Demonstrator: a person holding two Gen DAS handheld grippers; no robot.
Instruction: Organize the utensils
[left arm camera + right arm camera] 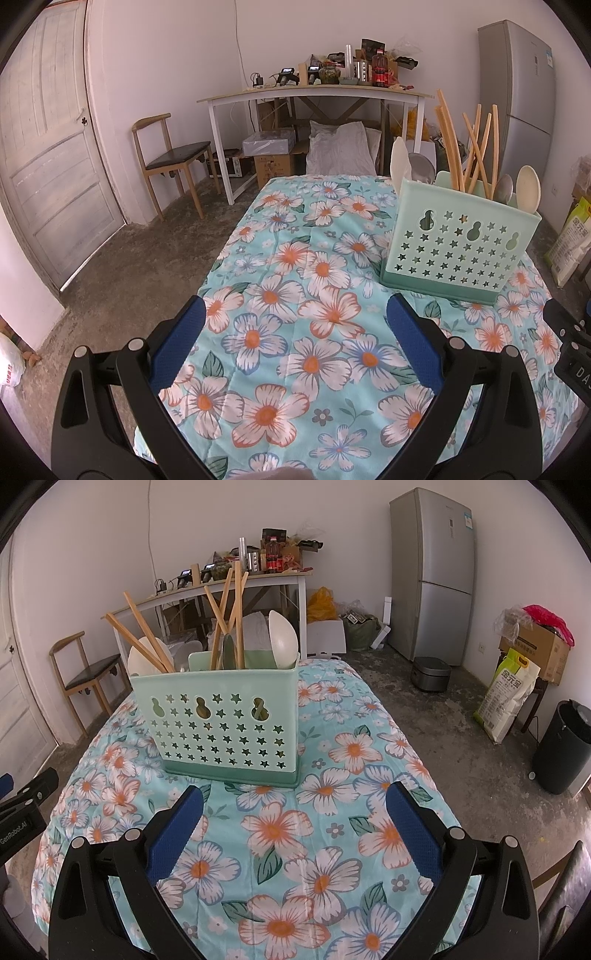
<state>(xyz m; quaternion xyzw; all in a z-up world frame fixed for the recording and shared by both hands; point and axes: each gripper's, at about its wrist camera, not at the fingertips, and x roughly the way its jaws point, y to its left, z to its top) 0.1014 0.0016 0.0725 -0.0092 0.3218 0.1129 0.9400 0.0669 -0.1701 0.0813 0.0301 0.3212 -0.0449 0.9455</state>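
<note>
both grippers, left (pixel 295 328) and right (pixel 295 808), hover with jaws wide apart and empty over the floral tabletop (pixel 332 849); utensil caddy (pixel 225 723) holds chopsticks (pixel 236 616) and spoons (pixel 282 638).

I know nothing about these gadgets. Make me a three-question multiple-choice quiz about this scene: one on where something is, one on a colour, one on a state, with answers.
1. Where are the wooden chopsticks?
A. Lying on the floral tablecloth
B. Standing in the mint-green perforated plastic utensil caddy
C. Held in a gripper

2. What colour are the pads on the right gripper?
A. Red
B. Blue
C. Yellow

3. What state is the left gripper in?
A. Open and empty
B. Shut on a spoon
C. Shut on a chopstick

Answers:
1. B, the chopsticks stick up out of the caddy alongside white spoons.
2. B, both pads show blue against black arms.
3. A, its jaws stand wide apart with only the floral tablecloth between them.
</note>
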